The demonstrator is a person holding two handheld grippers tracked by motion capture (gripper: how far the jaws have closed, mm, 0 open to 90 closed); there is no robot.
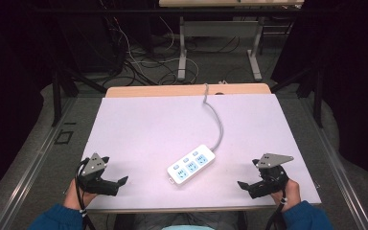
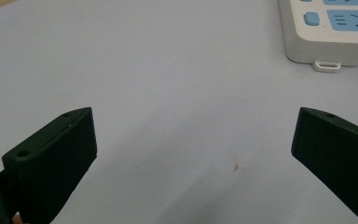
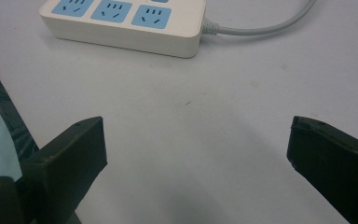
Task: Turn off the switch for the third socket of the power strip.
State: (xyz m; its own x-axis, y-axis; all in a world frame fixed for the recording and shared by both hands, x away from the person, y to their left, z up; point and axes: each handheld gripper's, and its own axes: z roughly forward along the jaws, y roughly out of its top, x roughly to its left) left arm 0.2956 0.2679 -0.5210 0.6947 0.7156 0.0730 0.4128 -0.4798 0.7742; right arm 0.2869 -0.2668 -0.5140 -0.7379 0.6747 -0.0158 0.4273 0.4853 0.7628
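A white power strip with blue sockets lies near the front middle of the white table. Its grey cable runs to the far edge. My left gripper rests at the front left corner, jaws wide open and empty, pointing right toward the strip. My right gripper sits at the front right, also open and empty, pointing left. The left gripper view has the strip's end at top right, beyond the gripper. In the right gripper view the strip lies ahead of the gripper.
Bare white tabletop surrounds the strip. A wooden strip edges the table's far side. Beyond it, tangled cables and grey table legs stand on the floor. Blue sleeves enter at the bottom.
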